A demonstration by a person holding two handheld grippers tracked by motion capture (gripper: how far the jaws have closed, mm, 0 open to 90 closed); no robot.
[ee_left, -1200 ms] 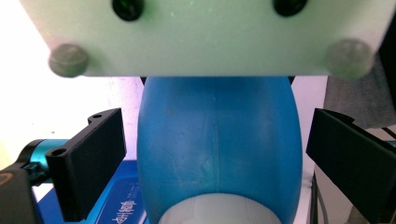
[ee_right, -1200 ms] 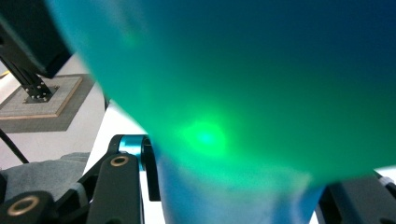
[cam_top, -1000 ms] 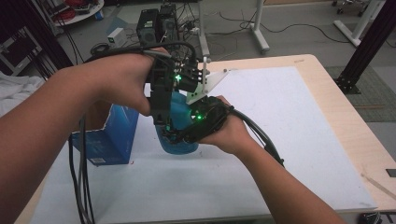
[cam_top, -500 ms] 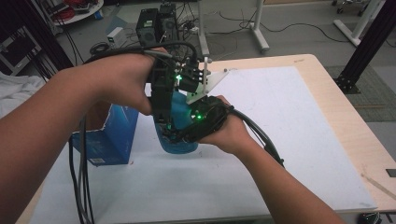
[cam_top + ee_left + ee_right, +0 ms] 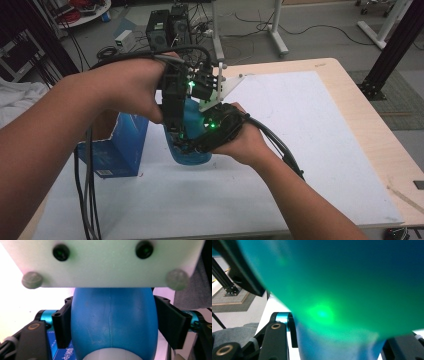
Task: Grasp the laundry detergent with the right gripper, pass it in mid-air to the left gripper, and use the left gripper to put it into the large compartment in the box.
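Blue bottle clamped low by right gripper, left gripper jaws just closing around its upper body; grip secured, manipulation itself apparently yet to begin.

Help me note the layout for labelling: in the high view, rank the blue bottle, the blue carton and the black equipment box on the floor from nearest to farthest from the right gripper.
1. Blue bottle: at the right gripper, between its fingers.
2. Blue carton: on the table, to the bottle's left.
3. Black equipment box: on the floor beyond the table's far edge.
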